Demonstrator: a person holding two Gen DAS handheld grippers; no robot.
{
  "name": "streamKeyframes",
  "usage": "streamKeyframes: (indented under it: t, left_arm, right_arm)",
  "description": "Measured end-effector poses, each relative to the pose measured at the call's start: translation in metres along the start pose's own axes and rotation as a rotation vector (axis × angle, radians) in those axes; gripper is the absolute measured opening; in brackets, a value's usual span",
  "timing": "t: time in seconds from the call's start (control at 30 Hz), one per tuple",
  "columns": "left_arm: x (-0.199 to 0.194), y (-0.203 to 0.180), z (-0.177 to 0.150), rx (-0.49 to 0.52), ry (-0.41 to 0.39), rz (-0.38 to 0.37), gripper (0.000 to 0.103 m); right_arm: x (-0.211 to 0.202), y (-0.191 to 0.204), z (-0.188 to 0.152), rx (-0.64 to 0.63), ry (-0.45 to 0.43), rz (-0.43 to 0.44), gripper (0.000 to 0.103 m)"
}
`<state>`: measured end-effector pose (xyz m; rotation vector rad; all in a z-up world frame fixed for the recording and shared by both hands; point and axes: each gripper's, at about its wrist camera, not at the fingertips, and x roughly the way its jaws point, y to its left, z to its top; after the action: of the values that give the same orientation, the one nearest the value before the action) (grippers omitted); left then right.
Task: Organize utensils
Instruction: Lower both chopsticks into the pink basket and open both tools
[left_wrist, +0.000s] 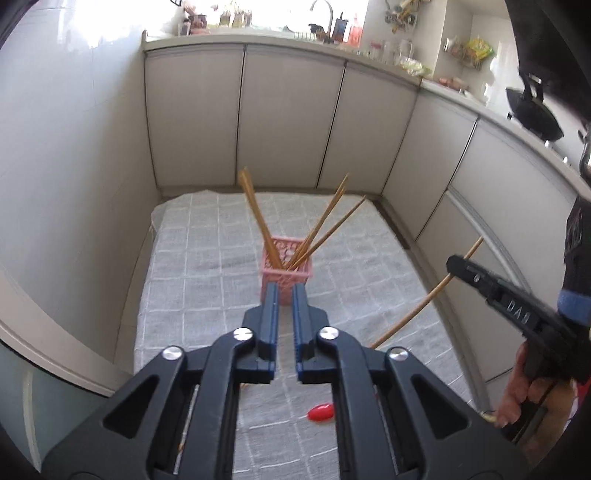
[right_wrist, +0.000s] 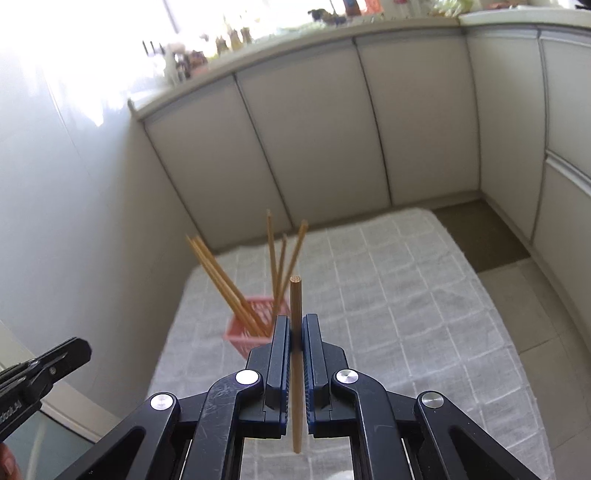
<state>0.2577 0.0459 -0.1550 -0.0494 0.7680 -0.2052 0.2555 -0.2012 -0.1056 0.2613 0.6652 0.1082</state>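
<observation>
The right gripper (right_wrist: 295, 325) is clenched on a single wooden chopstick (right_wrist: 296, 354). The stick crosses the jaws upright, pinched between the two blue pads near their tips; one end rises above the jaws, the round end face showing, and the other end hangs below them. In the left wrist view the same chopstick (left_wrist: 424, 299) slants through the right gripper (left_wrist: 456, 266), which comes in from the right edge with a hand (left_wrist: 524, 391) wrapped around its handle.

The left gripper (left_wrist: 285, 291) grasps nothing: its jaws stand slightly apart with a narrow gap between the blue pads, and the cloth shows through that gap. Just ahead of the jaw tips stands the pink basket (left_wrist: 286, 273), a small latticed square holder, partly covered by the tips in this view. Several chopsticks (left_wrist: 258, 218) stand in it, leaning outward to the left and to the right.

From the right wrist view the pink basket (right_wrist: 255, 328) lies ahead of the jaws and to their left, lower than the held stick, and apart from it. Its chopsticks (right_wrist: 221, 273) fan out above the rim.

The basket rests on a white checked cloth (left_wrist: 192, 266). A small red object (left_wrist: 320, 411) lies on the cloth below the left jaws, close to the camera.
</observation>
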Motion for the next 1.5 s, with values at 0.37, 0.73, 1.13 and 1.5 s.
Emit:
streamKeyframes:
  t: [0.37, 0.73, 1.13, 1.5]
  left_arm:
    - [0.140, 0.021, -0.089, 0.142, 0.470, 0.009, 0.041]
    - [0.181, -0.016, -0.117, 0.271, 0.537, 0.031, 0.023]
    - [0.176, -0.020, -0.116, 0.216, 0.510, 0.072, 0.007]
    - [0.124, -0.002, -0.101, 0.143, 0.410, 0.098, 0.006]
  right_arm:
    - [0.034, -0.011, -0.033, 0.062, 0.211, 0.082, 0.005]
    - [0.034, -0.020, -0.039, 0.083, 0.246, 0.093, 0.005]
    - [0.023, -0.023, -0.043, 0.084, 0.246, 0.099, 0.005]
    - [0.014, -0.013, -0.048, 0.061, 0.236, 0.098, 0.005]
